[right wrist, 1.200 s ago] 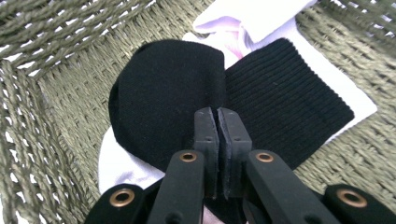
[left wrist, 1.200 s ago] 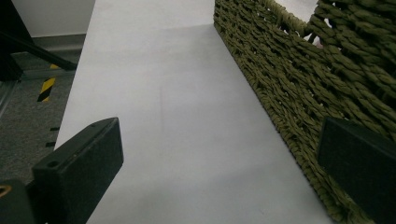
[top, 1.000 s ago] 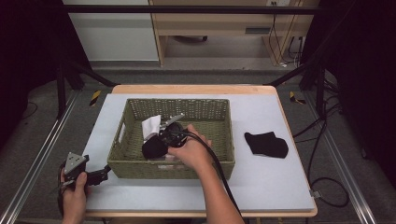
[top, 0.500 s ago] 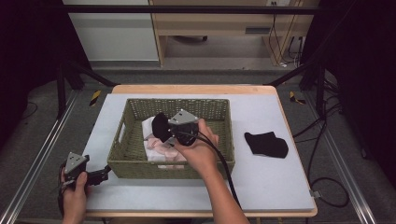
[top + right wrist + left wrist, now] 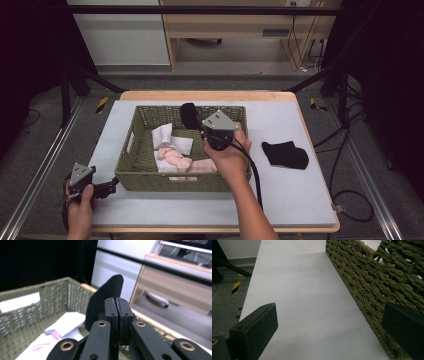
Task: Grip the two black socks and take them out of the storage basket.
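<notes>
the right hand-held gripper [image 5: 196,122] has its jaws pressed together on a black sock [image 5: 188,115]; in the right gripper view the pads [image 5: 111,312] meet with the sock [image 5: 105,302] pinched at their tips and standing up past them. a second ago this hand-held gripper was low in the basket [image 5: 131,150], down among the cloths; now it has risen and drifted toward the far rim, and the sock has come up with it, clear of the pile. i judge that the pick is made and the carry out of the basket is the step in hand, most likely toward the other black sock [image 5: 285,155], which lies flat on the surface [image 5: 280,200] well off to the right of the hand-held gripper.

the held sock hangs free, touching nothing but the pads. its long axis runs on from the jaws, up and away from the person, with the rounded end pointing at the far rim and tilted upward; which end is the toe i cannot tell.

below and toward the person from the hand-held gripper, white cloths [image 5: 167,137] and pink socks [image 5: 175,160] stay in the basket.

the left hand-held gripper [image 5: 112,186] has not moved: it rests at the near left corner of the surface, just beside the basket wall [image 5: 372,287], jaws wide apart with nothing between them.
</notes>
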Motion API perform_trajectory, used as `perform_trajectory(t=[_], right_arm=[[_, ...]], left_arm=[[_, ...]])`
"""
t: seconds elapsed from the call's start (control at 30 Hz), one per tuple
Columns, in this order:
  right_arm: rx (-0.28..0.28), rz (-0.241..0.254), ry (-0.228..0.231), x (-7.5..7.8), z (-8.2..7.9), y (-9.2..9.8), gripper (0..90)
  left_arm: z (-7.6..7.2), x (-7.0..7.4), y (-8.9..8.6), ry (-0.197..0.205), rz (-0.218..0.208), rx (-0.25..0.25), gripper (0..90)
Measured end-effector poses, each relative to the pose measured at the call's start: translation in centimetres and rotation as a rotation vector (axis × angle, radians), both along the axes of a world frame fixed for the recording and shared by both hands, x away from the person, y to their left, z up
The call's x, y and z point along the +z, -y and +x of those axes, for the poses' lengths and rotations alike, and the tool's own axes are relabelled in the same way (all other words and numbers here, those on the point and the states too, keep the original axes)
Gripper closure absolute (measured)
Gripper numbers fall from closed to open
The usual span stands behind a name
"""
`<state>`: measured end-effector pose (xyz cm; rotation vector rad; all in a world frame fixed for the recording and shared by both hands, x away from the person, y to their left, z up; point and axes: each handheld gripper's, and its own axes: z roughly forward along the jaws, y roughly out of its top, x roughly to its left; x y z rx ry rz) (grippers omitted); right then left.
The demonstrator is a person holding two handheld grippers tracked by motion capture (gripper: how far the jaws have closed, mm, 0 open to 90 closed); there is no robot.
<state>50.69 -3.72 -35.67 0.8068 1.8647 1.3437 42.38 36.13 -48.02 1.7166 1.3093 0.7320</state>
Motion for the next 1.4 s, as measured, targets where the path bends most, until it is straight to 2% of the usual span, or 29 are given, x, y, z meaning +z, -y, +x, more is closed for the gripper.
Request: perform_trajectory(t=[0.3,0.37,0.4,0.47,0.57,0.7,0.87,1.03,1.23,1.4], right_arm=[[-0.013,0.082,0.191,1.3,-0.1,2.7,88.7],[-0.02,0.087,0.248,1.6,-0.1,3.3,88.6],[-0.026,0.085,0.297,1.8,-0.1,3.7,88.7],[-0.041,0.076,0.352,2.2,-0.1,4.3,88.6],[-0.062,0.07,0.409,2.9,-0.2,5.3,88.7],[-0.105,0.084,0.45,3.6,-0.3,6.8,88.7],[-0.188,0.097,0.47,4.1,-0.7,8.7,88.6],[-0.237,0.112,0.466,3.9,-1.1,10.8,88.6],[-0.314,0.131,0.445,2.7,-1.5,13.9,88.5],[-0.363,0.137,0.404,1.1,-1.7,16.0,88.5]], left_arm=[[0.0,0.0,0.0,0.0,0.005,0.0,0.7],[0.0,0.0,0.0,0.0,0.004,0.0,0.7],[0.0,0.0,0.0,0.0,0.004,0.0,0.7],[0.0,0.0,0.0,0.0,0.005,0.0,0.7],[0.0,0.0,0.0,-0.001,0.005,0.001,0.7],[0.0,0.0,0.0,0.0,0.004,0.002,0.7],[0.0,0.0,0.0,0.002,-0.005,0.007,0.4],[0.0,0.0,-0.2,0.004,-0.022,0.017,0.2],[-0.1,0.0,-0.2,0.004,-0.016,0.016,0.2],[-0.1,0.0,-0.1,0.007,-0.012,0.016,0.2]])
